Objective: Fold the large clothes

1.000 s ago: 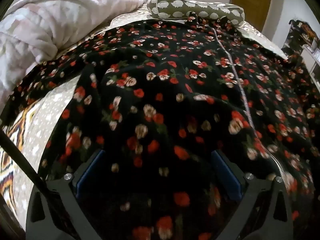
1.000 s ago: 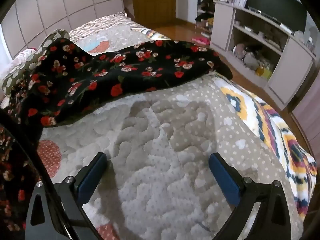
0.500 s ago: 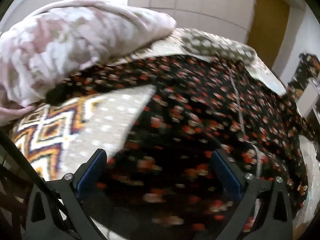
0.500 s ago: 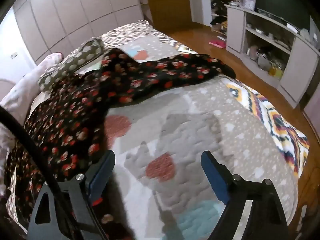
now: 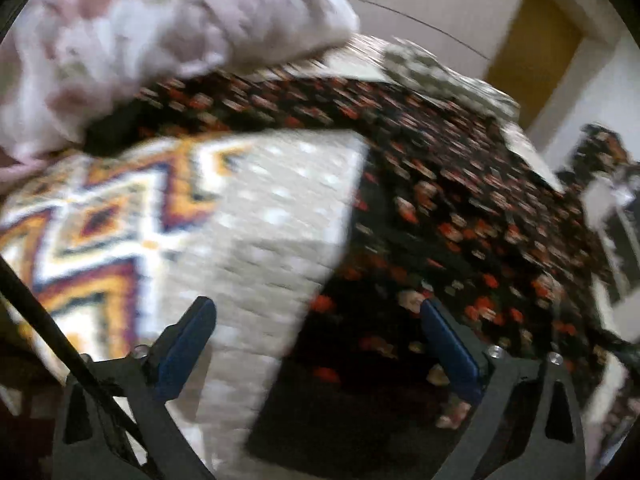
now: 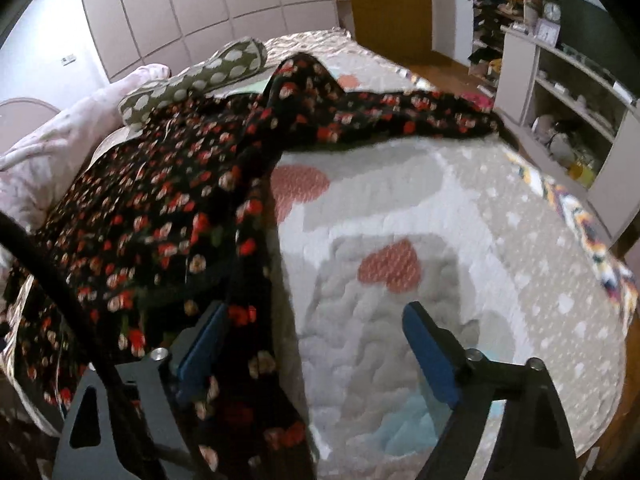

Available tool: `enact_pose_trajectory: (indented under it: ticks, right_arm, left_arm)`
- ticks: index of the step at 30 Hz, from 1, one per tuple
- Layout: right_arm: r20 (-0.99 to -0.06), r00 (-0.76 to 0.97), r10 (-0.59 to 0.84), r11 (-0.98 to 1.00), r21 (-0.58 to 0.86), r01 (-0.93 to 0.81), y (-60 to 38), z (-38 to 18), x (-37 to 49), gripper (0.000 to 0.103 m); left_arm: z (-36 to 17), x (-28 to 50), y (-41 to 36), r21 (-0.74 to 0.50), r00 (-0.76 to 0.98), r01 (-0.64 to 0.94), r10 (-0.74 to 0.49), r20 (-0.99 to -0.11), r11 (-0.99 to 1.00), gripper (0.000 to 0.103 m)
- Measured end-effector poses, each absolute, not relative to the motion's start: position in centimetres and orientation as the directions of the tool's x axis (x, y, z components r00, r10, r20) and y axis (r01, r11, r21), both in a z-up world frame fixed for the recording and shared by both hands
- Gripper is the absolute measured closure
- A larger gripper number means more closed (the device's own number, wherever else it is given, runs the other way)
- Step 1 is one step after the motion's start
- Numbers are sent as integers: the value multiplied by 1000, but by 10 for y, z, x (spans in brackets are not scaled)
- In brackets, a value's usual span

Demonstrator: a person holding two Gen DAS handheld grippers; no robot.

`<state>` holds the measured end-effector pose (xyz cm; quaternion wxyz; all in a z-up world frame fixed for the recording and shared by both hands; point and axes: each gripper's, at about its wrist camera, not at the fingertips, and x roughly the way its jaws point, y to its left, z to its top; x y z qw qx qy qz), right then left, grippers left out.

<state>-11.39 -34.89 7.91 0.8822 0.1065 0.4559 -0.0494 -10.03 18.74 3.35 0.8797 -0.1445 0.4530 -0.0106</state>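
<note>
Since a second ago both views have swung: the left wrist view, then filled by the floral dress (image 5: 460,184), now takes in a stretch of the patterned quilt (image 5: 260,220) beside the dress's edge, and the right wrist view, then mostly over bare quilt, now has the dress under its left side. The left tongs (image 5: 316,344) stand released and wide, their jaws just having closed a little, with the dress's dark edge and quilt below them but nothing pinched. The right tongs (image 6: 316,352) are likewise released, gripping nothing; the dress's fabric lies by the left pad. The black dress with red and cream flowers lies spread on the bed, one sleeve reaching toward the shelves (image 6: 560,92). A spotted cushion (image 6: 200,80) and a pink blanket (image 5: 160,40) lie at its far side.
</note>
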Motion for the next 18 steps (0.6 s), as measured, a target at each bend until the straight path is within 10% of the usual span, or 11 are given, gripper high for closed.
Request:
enact_pose_trajectory:
  ticks: [8, 11, 13, 14, 18]
  right_arm:
    - [-798, 568, 199, 945, 310, 105, -340, 51, -133, 17]
    - [-788, 585, 190, 953, 291, 82, -329, 46, -139, 28]
    - [-781, 585, 219, 946, 316, 68, -327, 45, -141, 77]
    - [-775, 573, 267, 930, 363, 58, -330, 45, -140, 85]
    - [-732, 567, 377, 872, 487, 50, -349, 57, -150, 89]
  left_arm:
    - [20, -103, 150, -285, 525, -88, -199, -827, 954, 87]
    - [32, -109, 152, -293, 524, -112, -194, -829, 950, 92]
    - [44, -114, 154, -292, 531, -117, -189, -826, 949, 92]
    - [51, -118, 153, -290, 538, -115, -186, -822, 950, 93]
    - [81, -140, 151, -295, 570, -103, -187, -800, 950, 93]
